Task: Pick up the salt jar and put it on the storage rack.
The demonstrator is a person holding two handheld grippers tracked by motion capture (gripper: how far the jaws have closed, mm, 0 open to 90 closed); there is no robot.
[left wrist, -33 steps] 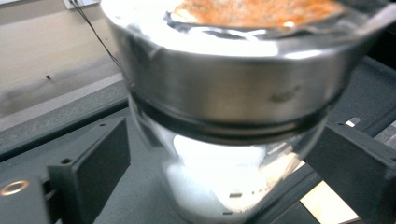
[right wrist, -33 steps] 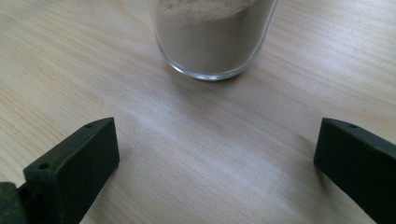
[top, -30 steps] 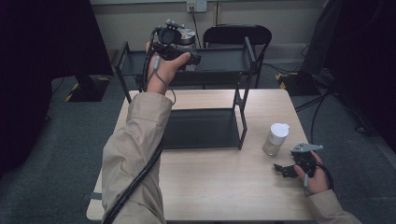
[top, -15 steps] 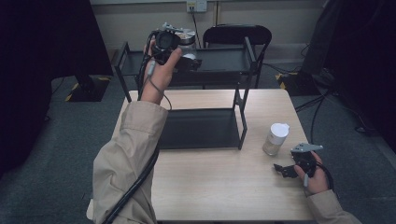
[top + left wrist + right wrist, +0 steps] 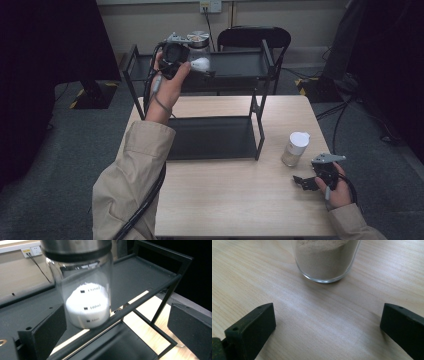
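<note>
Glass jar — steel-lidded, ml-marked, part full of white powder — stands on the black rack's top shelf, before the left hand-held gripper, jaws apart.

Jar: white powder inside, metal lid, standing on rack's top shelf.
Jaws: apart, near the jar, not touching.

Person in tan long sleeves. Left gripper: black body, black cable trailing along the forearm. Right gripper: black, grey three-cornered plate on top, looped black cable. Jaws are blocky matte-black pads with small holes.
</note>
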